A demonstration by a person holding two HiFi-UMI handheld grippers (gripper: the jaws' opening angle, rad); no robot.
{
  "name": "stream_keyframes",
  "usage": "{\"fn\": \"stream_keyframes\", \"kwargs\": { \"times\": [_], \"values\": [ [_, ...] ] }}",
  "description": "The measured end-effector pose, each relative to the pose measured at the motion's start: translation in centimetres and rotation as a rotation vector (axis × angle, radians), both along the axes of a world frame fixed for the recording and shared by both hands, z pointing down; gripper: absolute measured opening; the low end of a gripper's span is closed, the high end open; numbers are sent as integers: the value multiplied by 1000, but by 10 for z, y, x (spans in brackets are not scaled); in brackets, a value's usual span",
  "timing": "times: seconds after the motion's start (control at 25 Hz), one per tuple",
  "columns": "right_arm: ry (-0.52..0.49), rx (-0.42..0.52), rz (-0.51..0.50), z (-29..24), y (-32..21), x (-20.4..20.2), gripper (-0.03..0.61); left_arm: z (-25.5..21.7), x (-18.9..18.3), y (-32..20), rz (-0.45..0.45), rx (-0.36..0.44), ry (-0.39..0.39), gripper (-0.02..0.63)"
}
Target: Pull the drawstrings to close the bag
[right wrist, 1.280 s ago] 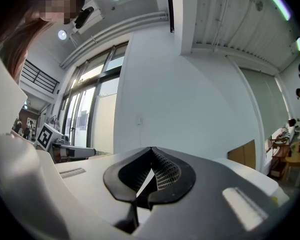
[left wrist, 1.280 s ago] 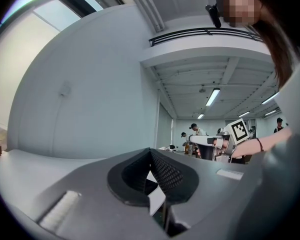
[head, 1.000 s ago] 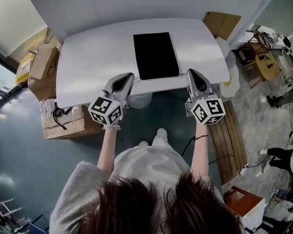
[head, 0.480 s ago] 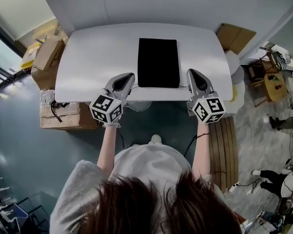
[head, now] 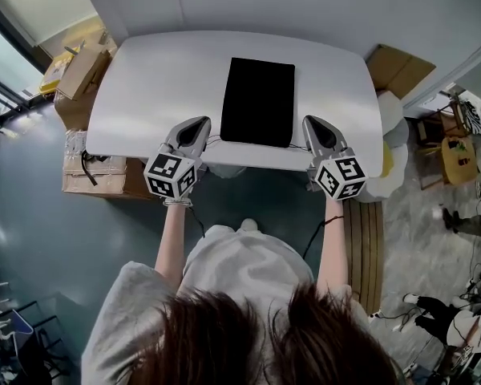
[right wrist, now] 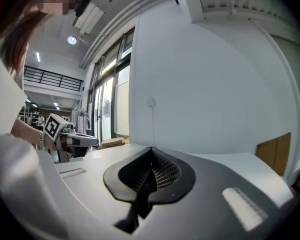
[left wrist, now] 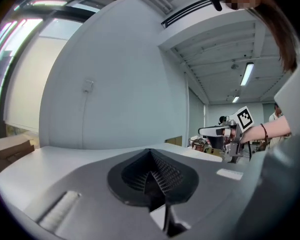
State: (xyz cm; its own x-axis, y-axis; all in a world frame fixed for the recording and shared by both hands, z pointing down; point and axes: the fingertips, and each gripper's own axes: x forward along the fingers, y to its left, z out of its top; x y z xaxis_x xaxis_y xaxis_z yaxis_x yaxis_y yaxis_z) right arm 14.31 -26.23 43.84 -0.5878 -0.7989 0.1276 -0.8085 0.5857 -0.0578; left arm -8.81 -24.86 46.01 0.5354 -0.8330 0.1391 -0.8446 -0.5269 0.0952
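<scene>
Over white table (head: pixel 144 79), near edge, I log: left gripper (head: pixel 198 122), right gripper (head: pixel 311 122), both clenched empty, newly advanced to flank flat black fabric bag (head: pixel 258 101); drawstrings not yet gripped.

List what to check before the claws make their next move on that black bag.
1. Flat black rectangular bag lies on the white table: ok.
2. Claws placed one at each side of the bag's near end: ok.
3. Left claw open and ready to grasp: not ok. Its jaws are shut with nothing between them.
4. Right claw open and ready to grasp: not ok. It is also shut and empty.
5. Drawstrings located: cannot tell. The head view shows only faint thin lines by the bag's near corners.
</scene>
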Motion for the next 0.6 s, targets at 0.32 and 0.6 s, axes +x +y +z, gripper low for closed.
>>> {"fn": "stream_keyframes", "kwargs": {
  "times": [0.32,0.6],
  "values": [
    [59,-93,-51,26,-11,-2,11,30,-12,-8,-22,-81,-65,-14],
    [176,-193,-73,62,-21,7,12,61,-10,-20,63,-187,-163,-14]
  ]
}}
